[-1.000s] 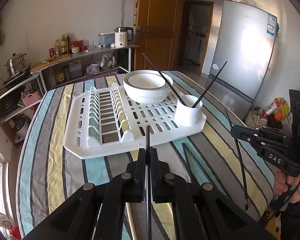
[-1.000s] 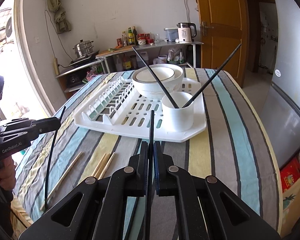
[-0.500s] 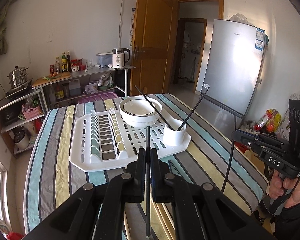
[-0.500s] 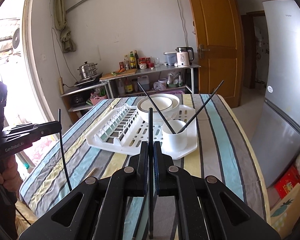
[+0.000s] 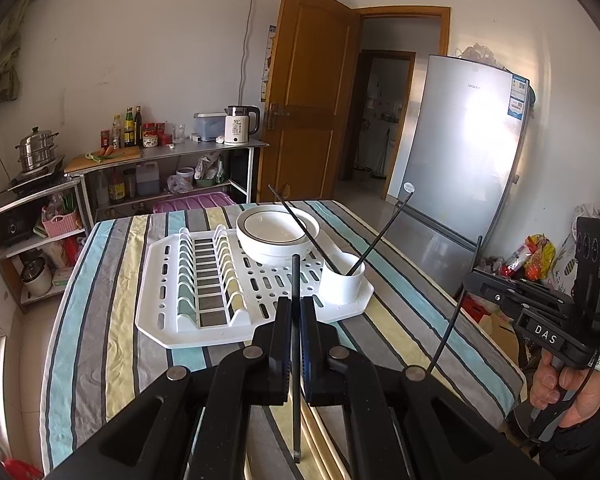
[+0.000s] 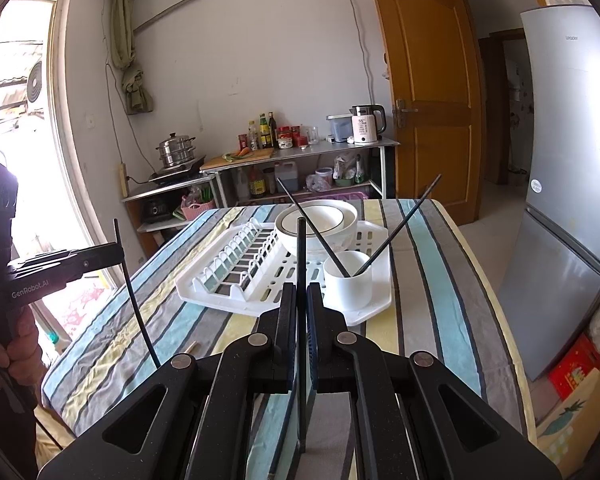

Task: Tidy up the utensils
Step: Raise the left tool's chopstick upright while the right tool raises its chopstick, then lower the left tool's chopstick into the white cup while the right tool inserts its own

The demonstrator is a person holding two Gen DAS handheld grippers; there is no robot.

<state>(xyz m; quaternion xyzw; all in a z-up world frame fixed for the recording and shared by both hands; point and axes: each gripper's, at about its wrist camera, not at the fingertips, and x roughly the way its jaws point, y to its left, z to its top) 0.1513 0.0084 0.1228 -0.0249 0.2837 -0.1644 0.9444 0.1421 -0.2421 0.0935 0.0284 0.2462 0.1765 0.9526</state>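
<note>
My left gripper [image 5: 296, 304] is shut on a black chopstick [image 5: 296, 272] that stands nearly upright between its pads, above the near end of the striped table. My right gripper [image 6: 301, 290] is likewise shut on a second black chopstick [image 6: 300, 240]. Each gripper shows in the other's view: the right gripper [image 5: 474, 280] at the right, the left gripper [image 6: 118, 252] at the left, each with its chopstick hanging down. Ahead, a white cup [image 5: 342, 284] with two black chopsticks leaning in it stands on a white drying rack [image 5: 180, 316], beside a white bowl [image 5: 278, 236].
Pale wooden chopsticks [image 5: 320, 432] lie on the striped tablecloth [image 5: 100, 320] under my left gripper, and one tip [image 6: 192, 347] shows in the right wrist view. A grey fridge [image 5: 460, 160] stands right of the table, with shelves of kitchenware [image 5: 160, 152] beyond its far end.
Both grippers have risen and drawn back from the table with their black chopsticks, so the rack and cup look farther away. Over the last half second little has moved.
</note>
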